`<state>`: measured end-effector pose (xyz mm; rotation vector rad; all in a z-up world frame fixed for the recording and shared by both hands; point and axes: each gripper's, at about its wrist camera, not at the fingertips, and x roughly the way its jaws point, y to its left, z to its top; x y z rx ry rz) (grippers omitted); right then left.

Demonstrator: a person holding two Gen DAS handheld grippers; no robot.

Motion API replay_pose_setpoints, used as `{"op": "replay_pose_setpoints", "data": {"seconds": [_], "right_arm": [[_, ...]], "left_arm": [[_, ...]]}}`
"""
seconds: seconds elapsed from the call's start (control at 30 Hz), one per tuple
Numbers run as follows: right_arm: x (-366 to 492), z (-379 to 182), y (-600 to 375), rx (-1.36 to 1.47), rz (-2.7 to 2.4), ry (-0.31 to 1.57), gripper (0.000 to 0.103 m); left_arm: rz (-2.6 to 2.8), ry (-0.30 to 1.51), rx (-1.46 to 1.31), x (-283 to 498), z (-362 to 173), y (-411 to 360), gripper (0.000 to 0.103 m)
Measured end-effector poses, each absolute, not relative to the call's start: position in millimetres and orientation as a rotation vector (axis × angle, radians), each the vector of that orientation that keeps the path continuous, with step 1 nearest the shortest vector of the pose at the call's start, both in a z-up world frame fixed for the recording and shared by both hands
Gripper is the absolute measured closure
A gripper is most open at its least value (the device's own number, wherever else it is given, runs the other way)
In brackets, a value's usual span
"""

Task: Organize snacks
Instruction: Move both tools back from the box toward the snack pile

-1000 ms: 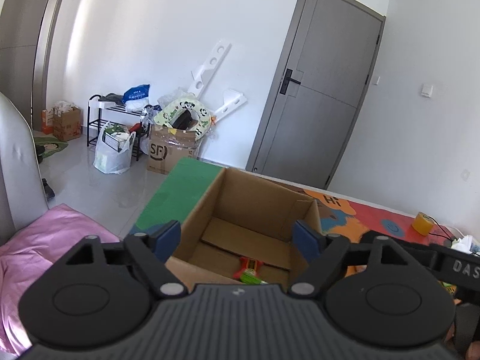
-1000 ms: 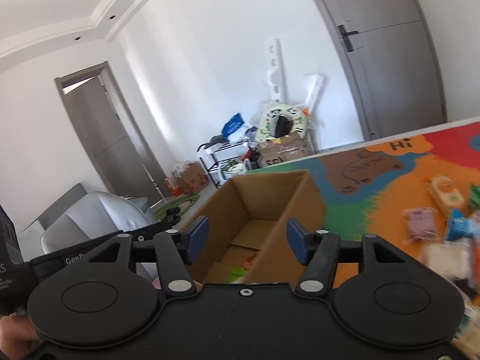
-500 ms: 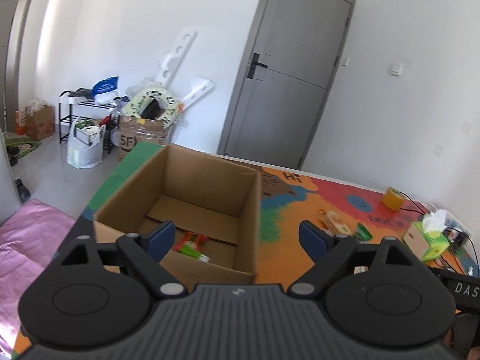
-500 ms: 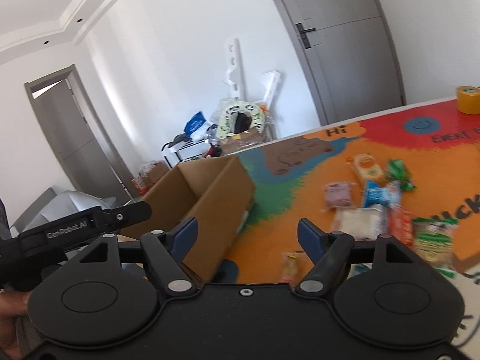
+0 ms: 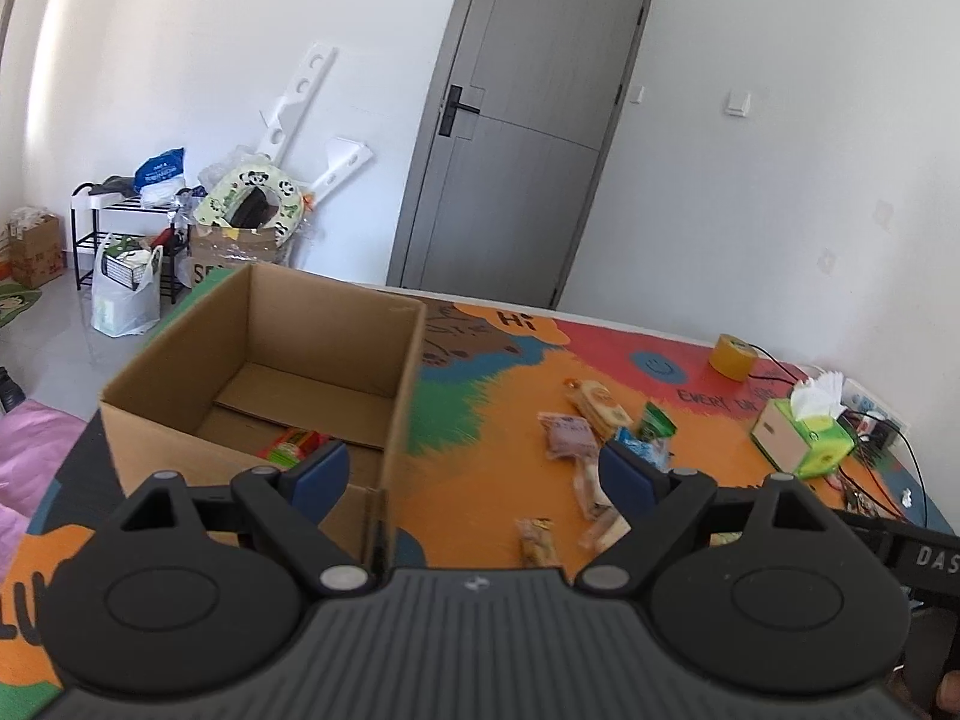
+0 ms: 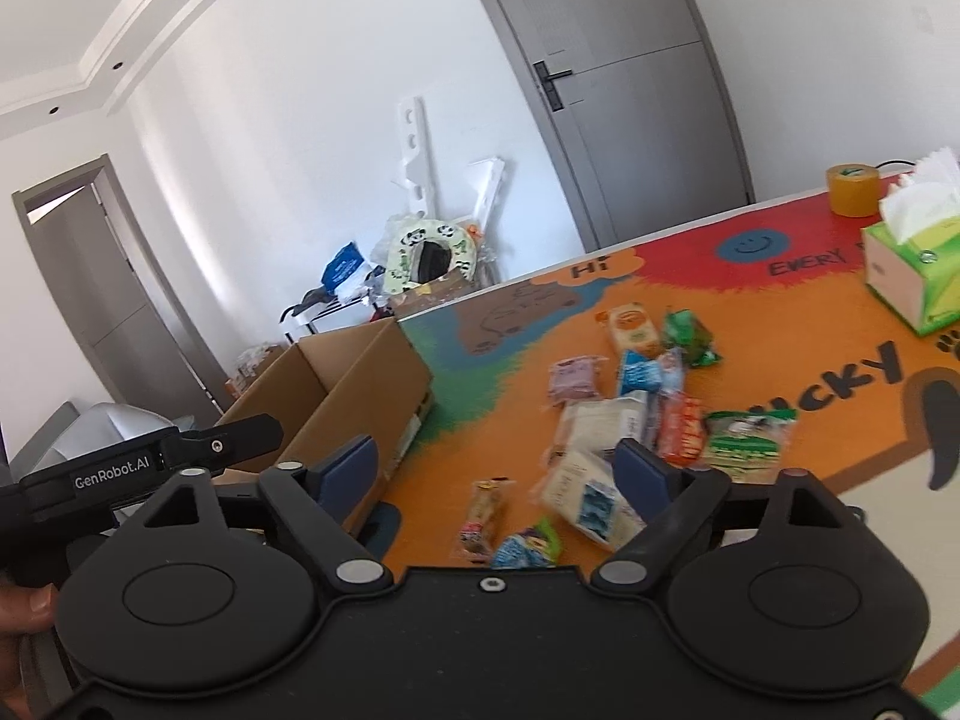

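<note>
Nearby, snacks (image 6: 624, 420) beside cardboard box (image 5: 270, 372)

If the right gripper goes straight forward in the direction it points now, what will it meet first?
Probably the loose snack packets on the mat. The right gripper is open with nothing between its fingers, and it points down at the pale packet and the small brown packet. Depth is unclear, so which comes first I cannot tell.

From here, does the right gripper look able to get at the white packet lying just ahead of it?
Probably yes. The right gripper is open and empty, the white packet lies loose on the mat just ahead, and nothing stands between them.
</note>
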<state>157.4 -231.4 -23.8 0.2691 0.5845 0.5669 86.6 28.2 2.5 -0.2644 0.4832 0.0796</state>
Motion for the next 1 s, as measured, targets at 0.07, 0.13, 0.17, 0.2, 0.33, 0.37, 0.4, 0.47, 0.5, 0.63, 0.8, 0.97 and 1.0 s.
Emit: {"op": "replay_pose_setpoints", "data": {"seconds": [0.07, 0.13, 0.17, 0.2, 0.33, 0.37, 0.4, 0.47, 0.5, 0.63, 0.8, 0.97, 1.0], "right_arm": [[156, -24, -239, 0.271, 0.551, 0.577, 0.008], [154, -24, -245, 0.267, 0.538, 0.572, 0.008], [154, -25, -248, 0.265, 0.531, 0.571, 0.007], [154, -26, -252, 0.265, 0.522, 0.571, 0.007], [154, -31, -266, 0.279, 0.487, 0.576, 0.002], [154, -33, -269, 0.280, 0.481, 0.579, 0.001], [154, -35, -271, 0.282, 0.474, 0.582, 0.000], [155, -39, -276, 0.287, 0.463, 0.592, 0.000], [156, -42, -278, 0.291, 0.456, 0.600, 0.000], [159, -50, -284, 0.304, 0.451, 0.615, 0.000], [164, -61, -291, 0.313, 0.433, 0.630, 0.000], [168, -68, -297, 0.327, 0.414, 0.622, 0.001], [169, -69, -298, 0.329, 0.412, 0.620, 0.001]], "left_arm": [[0.072, 0.485, -0.262, 88, 2, 23, 0.011], [0.072, 0.487, -0.262, 89, 0, 18, 0.009], [0.070, 0.489, -0.263, 89, -1, 15, 0.009], [0.066, 0.492, -0.262, 90, -2, 13, 0.009], [0.042, 0.511, -0.249, 93, -8, 3, 0.009], [0.035, 0.518, -0.245, 94, -11, 1, 0.009], [0.027, 0.525, -0.244, 95, -13, -2, 0.009], [0.012, 0.536, -0.243, 97, -17, -8, 0.009], [-0.001, 0.538, -0.243, 97, -19, -10, 0.009], [-0.037, 0.542, -0.242, 101, -26, -19, 0.009], [-0.055, 0.565, -0.233, 109, -37, -32, 0.011], [-0.088, 0.567, -0.226, 114, -46, -42, 0.019], [-0.093, 0.570, -0.226, 115, -48, -44, 0.025]]}}
